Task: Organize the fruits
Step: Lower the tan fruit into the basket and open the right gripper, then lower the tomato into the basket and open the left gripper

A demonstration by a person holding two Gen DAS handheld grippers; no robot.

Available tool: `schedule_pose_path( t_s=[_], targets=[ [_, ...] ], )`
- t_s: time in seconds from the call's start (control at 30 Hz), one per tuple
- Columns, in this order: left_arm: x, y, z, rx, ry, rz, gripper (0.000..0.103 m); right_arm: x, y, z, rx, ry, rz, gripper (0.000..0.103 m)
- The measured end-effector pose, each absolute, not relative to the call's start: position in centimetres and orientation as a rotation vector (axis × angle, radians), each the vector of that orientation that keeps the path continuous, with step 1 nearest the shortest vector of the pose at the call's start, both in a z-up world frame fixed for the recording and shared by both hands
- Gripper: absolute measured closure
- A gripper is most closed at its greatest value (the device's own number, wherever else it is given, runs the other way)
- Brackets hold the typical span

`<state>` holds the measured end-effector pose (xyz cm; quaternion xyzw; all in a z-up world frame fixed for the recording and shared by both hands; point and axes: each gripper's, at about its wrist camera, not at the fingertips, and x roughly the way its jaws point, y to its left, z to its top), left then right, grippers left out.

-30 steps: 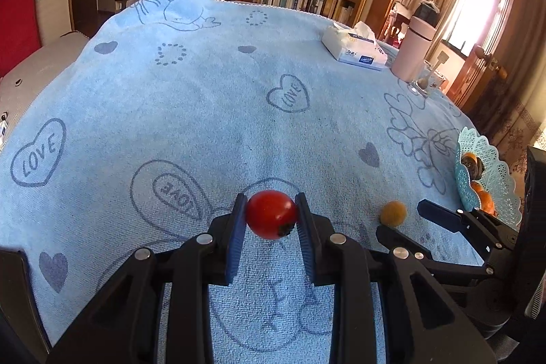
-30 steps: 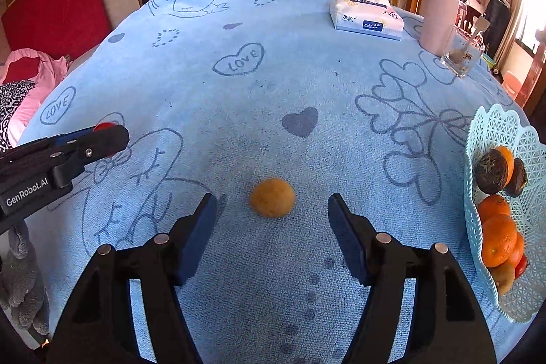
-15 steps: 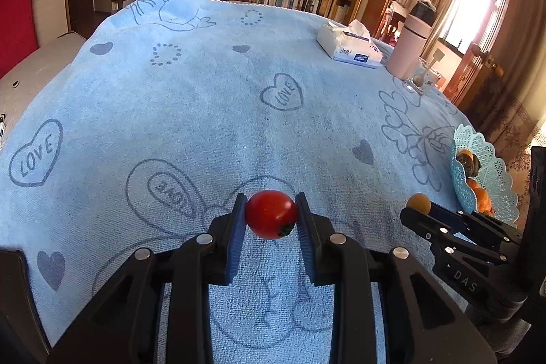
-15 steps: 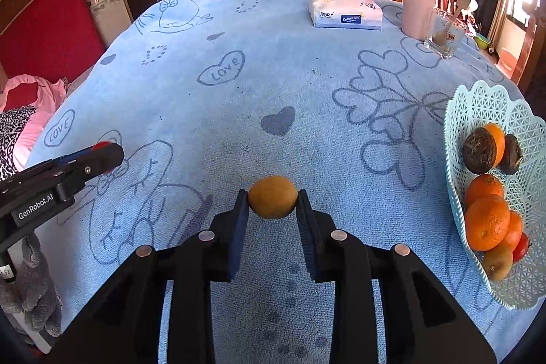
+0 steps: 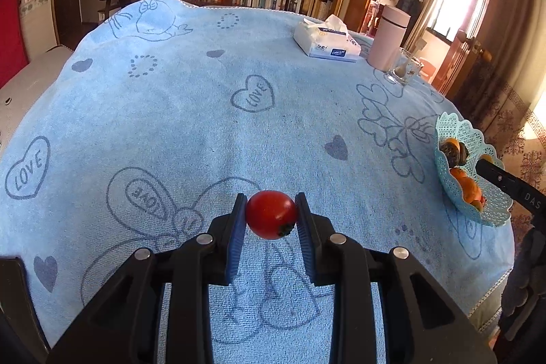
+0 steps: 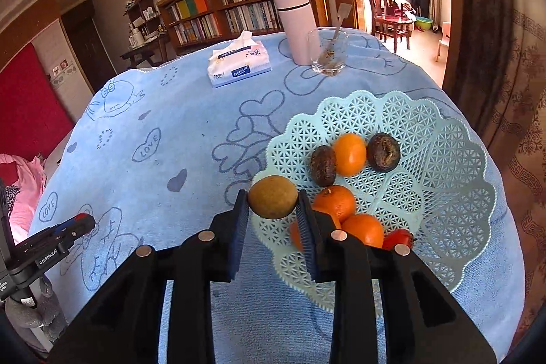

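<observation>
Over the near rim of the basket point(image 6: 443, 139) the right gripper point(image 6: 272, 214) pinches a small brown fruit point(image 6: 272, 197) across its middle; light, firm-looking, round enough to roll; oranges point(image 6: 348, 154) crowd below; the left gripper point(image 5: 272, 220) pinches a smooth, likely soft tomato point(image 5: 272, 214) above the cloth point(image 5: 204, 125); tissues point(image 6: 239, 63) and glass point(image 6: 327, 53) stand well apart.

basket point(image 6: 443, 159) right on cloth point(image 6: 191, 111) | tissues point(image 6: 239, 63) behind | glass point(image 6: 327, 53) beside flask point(image 6: 297, 23), perhaps touching
</observation>
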<state>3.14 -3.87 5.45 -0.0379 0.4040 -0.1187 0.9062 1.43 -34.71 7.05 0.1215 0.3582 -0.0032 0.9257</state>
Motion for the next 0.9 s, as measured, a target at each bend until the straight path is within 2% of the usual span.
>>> schedule_pose_path(
  t_s=[0.17, 0.23, 0.27, 0.3, 0.43, 0.6, 0.9],
  targets=[
    [3.2, -5.5, 6.1, -0.053, 0.828, -0.271, 0.074, 1.2, -38.6, 7.5, 0.336, 0.710, -0.069, 0.072],
    [3.2, -6.3, 6.5, -0.045, 0.821, -0.287, 0.074, 0.9, -39.9, 7.7, 0.379, 0.696, -0.088, 0.058],
    [3.2, -6.8, 6.7, -0.039, 0.816, -0.295, 0.074, 0.6, -40.5, 8.0, 0.397, 0.684, -0.100, 0.045],
    [3.2, -7.3, 6.9, -0.034, 0.812, -0.302, 0.074, 0.4, -41.1, 8.2, 0.412, 0.667, -0.118, 0.037],
    [3.5, -9.4, 7.8, -0.011, 0.798, -0.343, 0.074, -0.3, -42.7, 8.9, 0.459, 0.630, -0.151, 0.036],
    [3.8, -12.7, 8.6, 0.019, 0.794, -0.416, 0.074, -1.0, -44.4, 9.2, 0.529, 0.590, -0.201, 0.021],
    [5.2, -19.3, 9.3, 0.062, 0.800, -0.575, 0.074, -2.0, -46.8, 9.2, 0.579, 0.546, -0.295, 0.013]
  ],
)
